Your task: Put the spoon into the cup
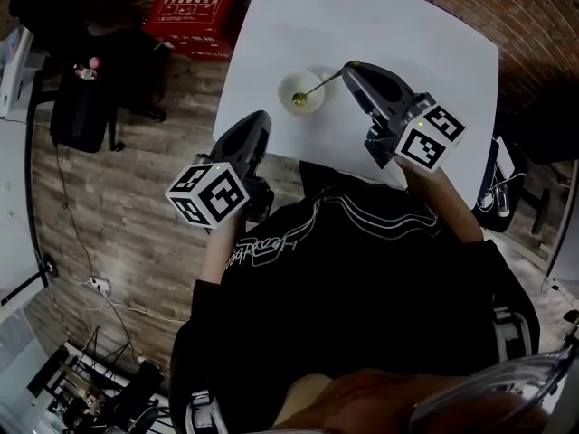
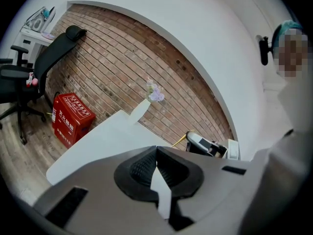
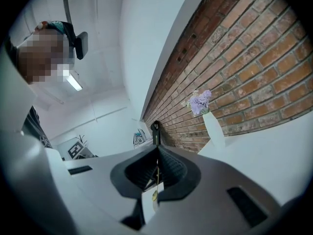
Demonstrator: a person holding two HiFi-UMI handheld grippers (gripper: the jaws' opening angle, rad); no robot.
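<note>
Spoon (image 1: 317, 85): one, gold-coloured and thin. In the head view its bowl end lies inside the rim of the cup (image 1: 291, 84), and its handle slants out over the rim to the tip of the right claw (image 1: 348, 67). Cup: one, white, standing upright on the white bench (image 1: 407, 25), near the bench's front edge. Right claw: clenched on the spoon handle. In the right gripper view the handle runs as a thin gold line down between the two closed jaws, with the spoon's bowl showing just below them. Left claw (image 1: 261, 118): one, held beside the bench's front-left corner, well apart from the cup. In the left gripper view its jaws meet at the tips with nothing between them. Claws counted: two, each carrying one cube with square markers. On the far side of the bench stands one white vase (image 3: 212, 126) with purple flowers (image 3: 199, 102), close to the brick wall (image 3: 254, 67). On the wooden floor left of the bench are one red box (image 1: 193, 21) and one black chair (image 1: 86, 107).
</note>
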